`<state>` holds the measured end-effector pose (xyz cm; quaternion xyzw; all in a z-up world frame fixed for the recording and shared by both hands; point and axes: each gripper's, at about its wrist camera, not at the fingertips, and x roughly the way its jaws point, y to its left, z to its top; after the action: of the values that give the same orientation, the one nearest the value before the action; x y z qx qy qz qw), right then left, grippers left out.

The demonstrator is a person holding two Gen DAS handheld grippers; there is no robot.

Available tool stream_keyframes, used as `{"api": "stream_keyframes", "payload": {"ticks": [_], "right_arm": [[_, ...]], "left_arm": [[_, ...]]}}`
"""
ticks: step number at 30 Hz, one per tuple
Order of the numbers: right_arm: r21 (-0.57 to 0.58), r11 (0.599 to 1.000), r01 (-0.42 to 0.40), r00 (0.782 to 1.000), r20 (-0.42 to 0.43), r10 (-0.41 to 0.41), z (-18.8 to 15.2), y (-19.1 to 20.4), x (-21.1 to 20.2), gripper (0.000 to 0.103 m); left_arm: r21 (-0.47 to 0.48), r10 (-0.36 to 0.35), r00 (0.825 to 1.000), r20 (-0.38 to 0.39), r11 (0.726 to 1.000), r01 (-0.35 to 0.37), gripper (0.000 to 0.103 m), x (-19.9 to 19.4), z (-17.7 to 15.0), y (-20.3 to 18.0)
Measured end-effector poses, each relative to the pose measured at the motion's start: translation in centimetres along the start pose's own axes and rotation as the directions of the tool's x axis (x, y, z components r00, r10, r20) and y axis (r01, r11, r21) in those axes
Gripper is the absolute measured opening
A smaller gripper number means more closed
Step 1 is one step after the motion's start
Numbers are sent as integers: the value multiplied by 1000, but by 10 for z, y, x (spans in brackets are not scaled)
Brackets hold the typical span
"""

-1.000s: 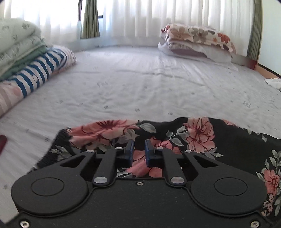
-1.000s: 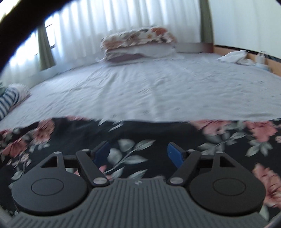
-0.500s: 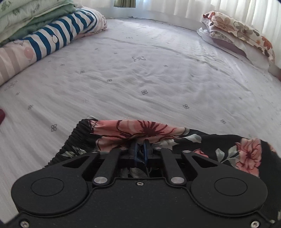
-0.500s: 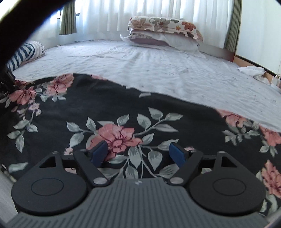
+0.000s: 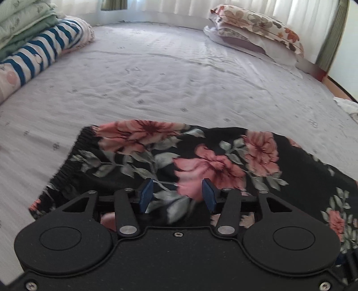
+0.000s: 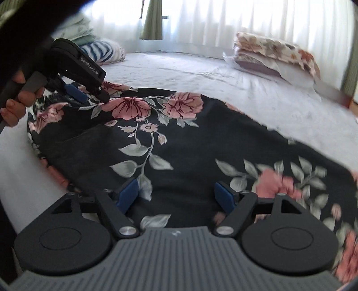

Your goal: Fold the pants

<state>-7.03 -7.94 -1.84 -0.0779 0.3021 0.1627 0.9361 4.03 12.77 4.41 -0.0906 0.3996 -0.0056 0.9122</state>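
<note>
The floral pants [image 6: 201, 143] lie spread on the bed [image 6: 179, 69]. The right gripper [image 6: 176, 197] hovers over their near edge, jaws wide with no cloth pinched. At the pants' far left end the left gripper [image 6: 77, 94], gripped by a hand [image 6: 15, 103], is opening. Pillows [image 6: 275, 56] lie beyond the pants.

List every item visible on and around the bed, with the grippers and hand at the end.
pants: one, black with pink flowers and grey leaves, spread flat on the near part of the bed
bed sheet: one, pale grey with small motifs, covering the bed
pillows: two stacked, floral over white, far right
folded bedding: one pile, green, blue-striped and pink, far left
curtains: white sheer with green drapes, behind the bed
white cloth: one, right edge
left gripper: one, black with blue pads, jaws opening over the waistband end
right gripper: one, open above the pants
hand: one, holding the left gripper's handle
</note>
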Motion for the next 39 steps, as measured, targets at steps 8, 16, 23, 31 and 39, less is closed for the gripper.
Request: {"api": "stream_keyframes", "payload": {"ticks": [8,16,23,31,39], "right_arm": [[1,997,-72,996,-50,72,3,-4,-17,85],[35,999,-3,1000,-27,4,17,-3,9,80],[-155,988,-20,999,22,24,-5,16,-32,79],[-335,942,26,999,53,-9,-13,38,-46,75],[-359,931,71,996,77,-46,-11,44,-39,74]], "left_arm": [[51,-100,995,-16,994,101,44,17,30,-53],[124,-99,995,-34,987,103,43,28,42,-87],[158,-97,993,-67,982,107,43,0,10,-65],[245,-62,994,-95,966,84,43,-29,-23,-57],[290,-61,987,-147,952,102,43,-59,-52,-53]]}}
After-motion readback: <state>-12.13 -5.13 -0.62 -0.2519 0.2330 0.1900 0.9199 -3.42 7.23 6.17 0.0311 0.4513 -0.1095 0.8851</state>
